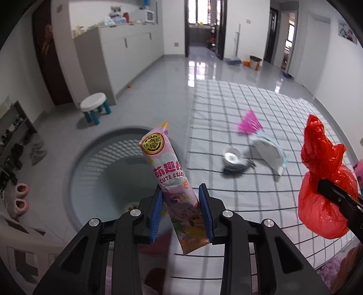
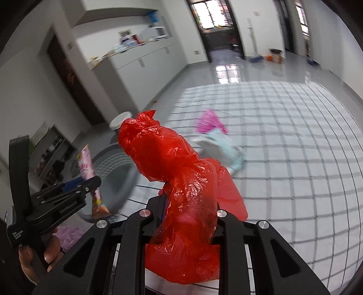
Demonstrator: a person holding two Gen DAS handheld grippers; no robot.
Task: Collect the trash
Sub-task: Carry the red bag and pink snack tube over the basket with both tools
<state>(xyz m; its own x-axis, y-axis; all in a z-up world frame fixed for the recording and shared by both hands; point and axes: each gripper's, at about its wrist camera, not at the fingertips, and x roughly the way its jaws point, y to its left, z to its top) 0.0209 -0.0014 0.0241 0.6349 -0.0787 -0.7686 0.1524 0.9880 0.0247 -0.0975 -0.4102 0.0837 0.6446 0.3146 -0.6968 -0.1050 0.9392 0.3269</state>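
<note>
Crinkled glossy red plastic bag (image 2: 181,199), shiny printed snack wrapper (image 1: 172,181), perhaps foil-lined; glossy floor tiles (image 1: 172,74)

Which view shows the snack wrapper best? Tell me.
Left wrist view: the snack wrapper stands sharp and centred between the left gripper fingers, its label readable. The right wrist view shows only a blurred sliver at its left side.

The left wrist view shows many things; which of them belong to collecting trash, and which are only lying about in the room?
Belong to the job:
- snack wrapper, held in the left tongs
- red plastic bag, held in the right tongs
- grey round bin below the wrapper
- pink scrap, white packet and small foil cup on the checked sheet

Only lying about:
- white stool
- pink slippers
- microwave
</note>
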